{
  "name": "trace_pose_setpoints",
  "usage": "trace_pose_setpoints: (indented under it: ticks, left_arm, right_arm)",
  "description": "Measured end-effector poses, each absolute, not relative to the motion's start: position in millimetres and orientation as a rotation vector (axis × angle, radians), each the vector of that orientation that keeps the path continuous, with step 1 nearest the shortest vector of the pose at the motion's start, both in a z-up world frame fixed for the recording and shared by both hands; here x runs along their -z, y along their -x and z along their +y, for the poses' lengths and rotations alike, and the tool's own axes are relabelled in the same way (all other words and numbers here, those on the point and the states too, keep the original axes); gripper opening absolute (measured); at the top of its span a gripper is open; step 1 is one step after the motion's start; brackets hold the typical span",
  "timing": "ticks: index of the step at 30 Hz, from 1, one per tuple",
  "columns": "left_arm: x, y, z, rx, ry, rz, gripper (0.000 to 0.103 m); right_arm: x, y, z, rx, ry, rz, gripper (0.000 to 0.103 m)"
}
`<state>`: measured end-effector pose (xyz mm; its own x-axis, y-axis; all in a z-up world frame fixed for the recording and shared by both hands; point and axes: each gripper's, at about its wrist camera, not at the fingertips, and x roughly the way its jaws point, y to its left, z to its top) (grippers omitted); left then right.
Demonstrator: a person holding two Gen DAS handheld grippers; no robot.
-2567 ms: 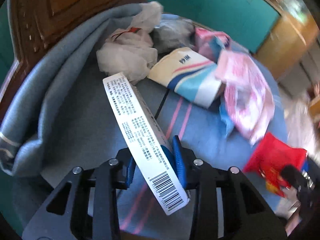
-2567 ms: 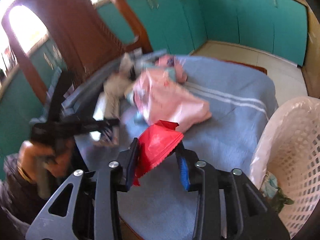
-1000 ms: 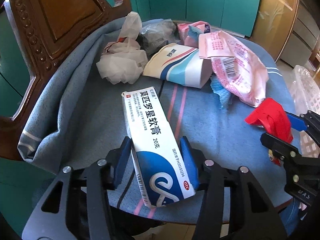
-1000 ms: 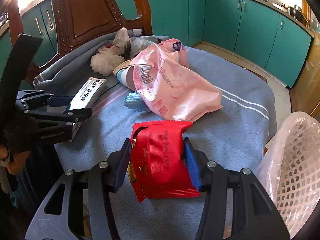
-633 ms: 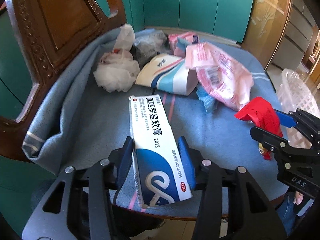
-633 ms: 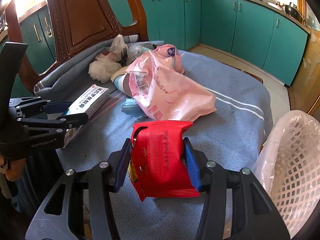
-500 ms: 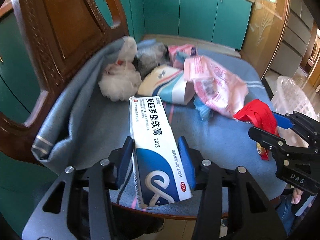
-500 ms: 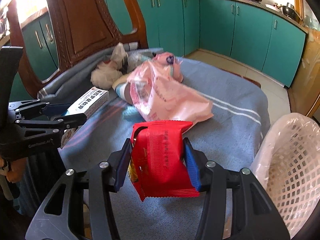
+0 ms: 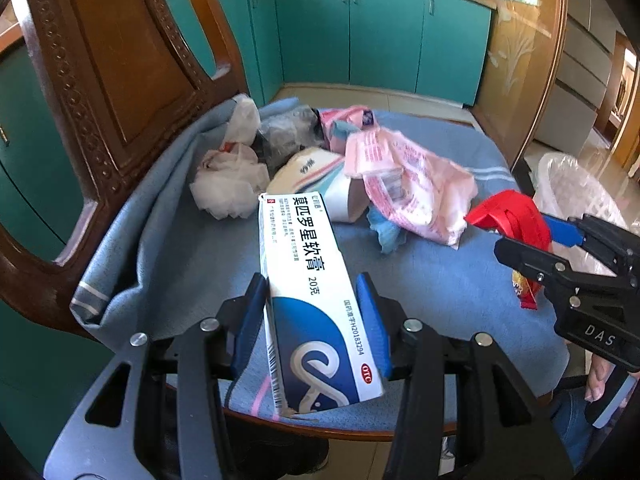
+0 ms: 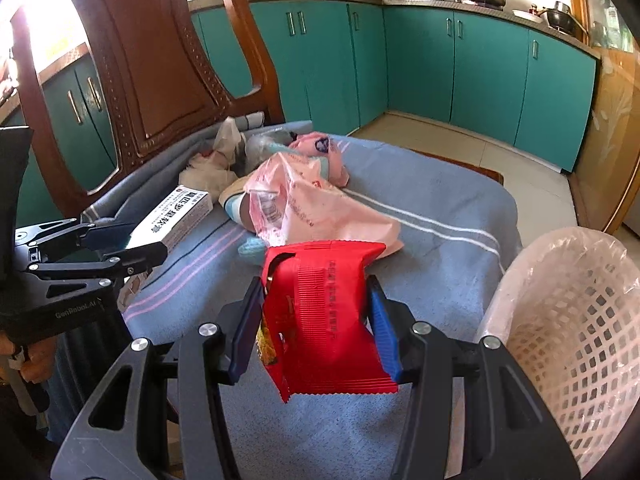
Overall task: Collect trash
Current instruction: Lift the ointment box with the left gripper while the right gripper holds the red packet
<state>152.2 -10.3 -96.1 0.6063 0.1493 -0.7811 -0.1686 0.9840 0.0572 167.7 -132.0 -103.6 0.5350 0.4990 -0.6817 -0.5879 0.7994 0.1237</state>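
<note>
My left gripper (image 9: 312, 320) is shut on a white and blue ointment box (image 9: 312, 280) and holds it above the chair seat; the box also shows in the right wrist view (image 10: 176, 212). My right gripper (image 10: 316, 328) is shut on a red snack wrapper (image 10: 320, 312), also seen in the left wrist view (image 9: 516, 216). A white lined basket (image 10: 568, 320) stands at the right, beside the seat. More trash lies on the blue cloth (image 9: 192, 256): a pink plastic bag (image 9: 408, 184), a white crumpled bag (image 9: 228, 184), a striped carton (image 9: 320, 176).
The wooden chair back (image 9: 112, 64) rises at the left behind the trash pile. Teal cabinets (image 10: 460, 60) line the far wall. A small blue scrap (image 9: 384, 232) lies by the pink bag. The basket also shows in the left wrist view (image 9: 568, 184).
Both grippers have risen and drawn back from the seat with their items still held. The box, earlier on edge, now lies flat between the fingers.
</note>
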Motion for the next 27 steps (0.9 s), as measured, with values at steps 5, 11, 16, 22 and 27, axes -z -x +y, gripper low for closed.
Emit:
trace_pose_setpoints:
  ticks: [5, 11, 16, 22, 27]
  left_arm:
    - [108.0, -151.2, -14.4, -0.168, 0.017, 0.937, 0.048]
    - [117.3, -150.9, -20.4, -0.146, -0.001, 0.968, 0.048]
    - [130.7, -154.6, -20.4, -0.154, -0.005, 1.010, 0.049]
    - [133.3, -157.4, -22.0, -0.156, -0.025, 1.017, 0.050]
    - [140.1, -161.2, -23.0, -0.177, -0.059, 1.038, 0.051]
  right_arm:
    - [104.4, -167.9, -129.4, -0.650, 0.134, 0.775, 0.051]
    - [107.8, -169.2, -127.6, -0.644, 0.141, 0.788, 0.051]
    - [109.4, -169.9, -125.8, -0.643, 0.145, 0.792, 0.051]
    - [112.2, -173.3, -126.8, -0.622, 0.141, 0.802, 0.051]
    - [113.7, -173.6, -126.8, -0.617, 0.141, 0.806, 0.051]
